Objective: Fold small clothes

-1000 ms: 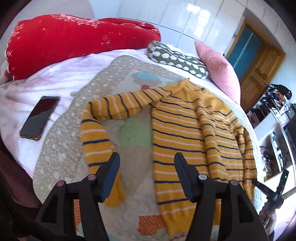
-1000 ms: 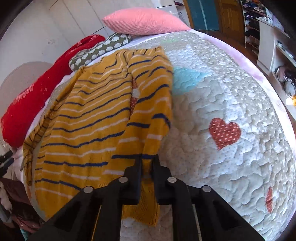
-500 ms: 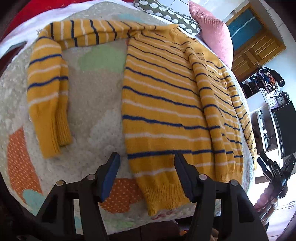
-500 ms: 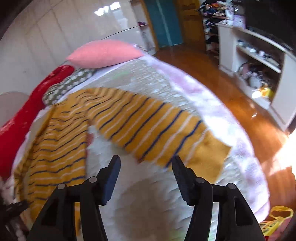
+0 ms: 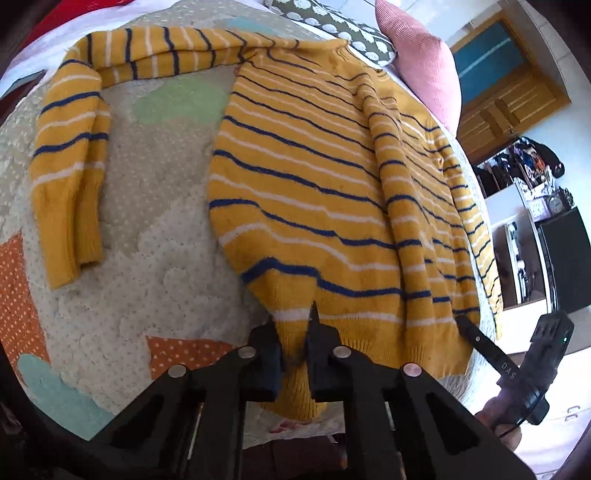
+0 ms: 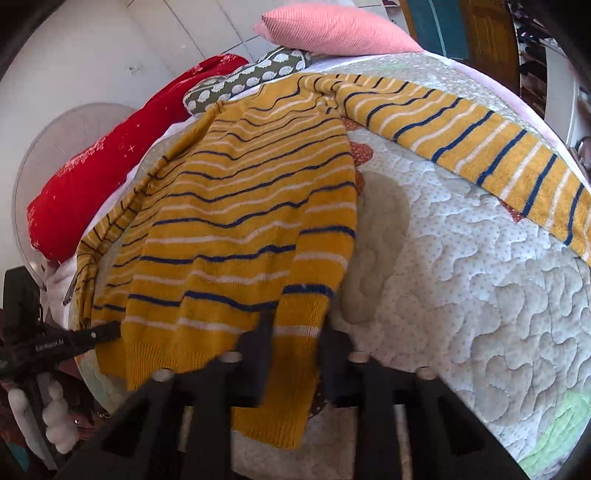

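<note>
A small yellow sweater [image 5: 314,177] with navy and white stripes lies face up on a quilted bed cover [image 5: 147,229], hem toward me. My left gripper [image 5: 293,332] is shut on the hem at its left corner. In the right wrist view the sweater [image 6: 240,206] shows again, and my right gripper [image 6: 295,332] is shut on the hem at the right corner; this part is blurred. One sleeve [image 5: 70,155] lies bent beside the body. The other sleeve [image 6: 480,147] lies stretched out across the cover. Each gripper shows in the other's view: the right [image 5: 476,338], the left [image 6: 103,332].
A pink pillow [image 6: 332,29], a dotted green pillow [image 6: 251,77] and a red blanket [image 6: 103,166] lie at the head of the bed. The bed's near edge is just under both grippers. Shelves and a wooden door [image 5: 509,107] stand at the right.
Both grippers were open half a second ago and have come down to the sweater's hem and shut on it. A second ago the right gripper held a sleeve, which now lies stretched out.
</note>
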`<state>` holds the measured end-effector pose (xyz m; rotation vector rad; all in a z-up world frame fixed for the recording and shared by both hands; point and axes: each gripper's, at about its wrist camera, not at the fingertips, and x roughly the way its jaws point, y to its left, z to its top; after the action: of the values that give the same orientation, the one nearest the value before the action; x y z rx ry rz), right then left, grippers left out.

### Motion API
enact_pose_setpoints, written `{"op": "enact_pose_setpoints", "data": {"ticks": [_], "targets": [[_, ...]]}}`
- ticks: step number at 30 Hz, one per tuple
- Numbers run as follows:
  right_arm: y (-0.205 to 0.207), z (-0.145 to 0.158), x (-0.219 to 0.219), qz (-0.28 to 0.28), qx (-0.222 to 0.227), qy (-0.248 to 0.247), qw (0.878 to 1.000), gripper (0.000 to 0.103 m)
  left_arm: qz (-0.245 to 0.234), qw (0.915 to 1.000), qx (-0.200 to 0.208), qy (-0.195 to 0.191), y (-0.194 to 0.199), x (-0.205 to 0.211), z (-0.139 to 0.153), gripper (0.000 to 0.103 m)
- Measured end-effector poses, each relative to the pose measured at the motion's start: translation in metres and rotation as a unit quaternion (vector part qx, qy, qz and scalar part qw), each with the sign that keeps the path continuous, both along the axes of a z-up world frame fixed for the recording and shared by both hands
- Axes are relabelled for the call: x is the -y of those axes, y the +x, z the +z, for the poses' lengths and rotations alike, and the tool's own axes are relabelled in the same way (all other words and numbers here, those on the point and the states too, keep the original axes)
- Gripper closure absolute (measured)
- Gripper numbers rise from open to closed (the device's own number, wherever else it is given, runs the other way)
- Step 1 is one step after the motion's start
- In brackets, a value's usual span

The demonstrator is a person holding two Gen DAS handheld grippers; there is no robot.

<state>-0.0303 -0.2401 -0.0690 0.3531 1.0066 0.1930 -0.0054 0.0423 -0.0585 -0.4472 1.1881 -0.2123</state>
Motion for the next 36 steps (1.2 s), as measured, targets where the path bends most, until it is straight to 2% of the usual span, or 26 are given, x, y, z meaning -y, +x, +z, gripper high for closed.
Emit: {"op": "enact_pose_setpoints", "data": {"ticks": [3, 7, 10, 13, 16, 19, 20, 22, 25, 27, 28, 32, 36], "targets": [[-0.012, 0.010, 0.014, -0.007, 0.007, 0.043, 0.999, 0.095, 0.007, 0.9993, 0.024, 0.028, -0.011, -0.006, 0.023, 0.094], [-0.036, 0.025, 0.021, 0.002, 0.016, 0.065, 0.998, 0.095, 0.007, 0.9980, 0.036, 0.052, -0.028, -0.013, 0.041, 0.094], [-0.055, 0.027, 0.021, 0.008, 0.014, 0.061, 0.998, 0.096, 0.017, 0.9980, 0.020, 0.057, -0.034, -0.023, 0.035, 0.093], [-0.066, 0.015, 0.021, 0.007, -0.004, 0.031, 0.999, 0.095, 0.031, 0.9978, -0.007, 0.058, -0.035, -0.036, 0.015, 0.092], [-0.068, 0.009, 0.040, -0.006, -0.017, 0.039, 0.999, 0.095, 0.038, 0.9984, 0.001, 0.041, -0.045, -0.051, 0.014, 0.092], [-0.059, 0.021, 0.074, -0.054, 0.000, 0.021, 0.998, 0.094, 0.044, 0.9966, 0.036, 0.060, -0.052, -0.054, 0.029, 0.074], [-0.054, 0.026, 0.086, -0.069, 0.009, 0.013, 0.998, 0.093, 0.045, 0.9957, 0.047, 0.065, -0.052, -0.052, 0.034, 0.068], [-0.036, 0.035, 0.106, -0.094, 0.023, -0.008, 0.995, 0.090, 0.040, 0.9944, 0.067, 0.072, -0.051, -0.045, 0.045, 0.062], [0.004, 0.045, 0.121, -0.105, 0.037, -0.029, 0.993, 0.079, 0.017, 0.9934, 0.086, 0.074, -0.042, -0.023, 0.055, 0.054], [0.035, 0.048, 0.119, -0.100, 0.044, -0.034, 0.993, 0.053, -0.001, 0.9932, 0.089, 0.075, -0.035, -0.006, 0.056, 0.053], [0.051, 0.048, 0.117, -0.098, 0.047, -0.039, 0.993, 0.050, -0.011, 0.9930, 0.090, 0.075, -0.032, 0.001, 0.056, 0.053], [0.117, 0.035, 0.105, -0.087, 0.035, -0.063, 0.994, 0.050, -0.039, 0.9921, 0.085, 0.083, -0.025, 0.019, 0.052, 0.053], [0.171, 0.005, 0.105, -0.068, -0.009, -0.049, 0.996, 0.082, -0.040, 0.9917, 0.080, 0.092, -0.018, 0.024, 0.047, 0.053]]}}
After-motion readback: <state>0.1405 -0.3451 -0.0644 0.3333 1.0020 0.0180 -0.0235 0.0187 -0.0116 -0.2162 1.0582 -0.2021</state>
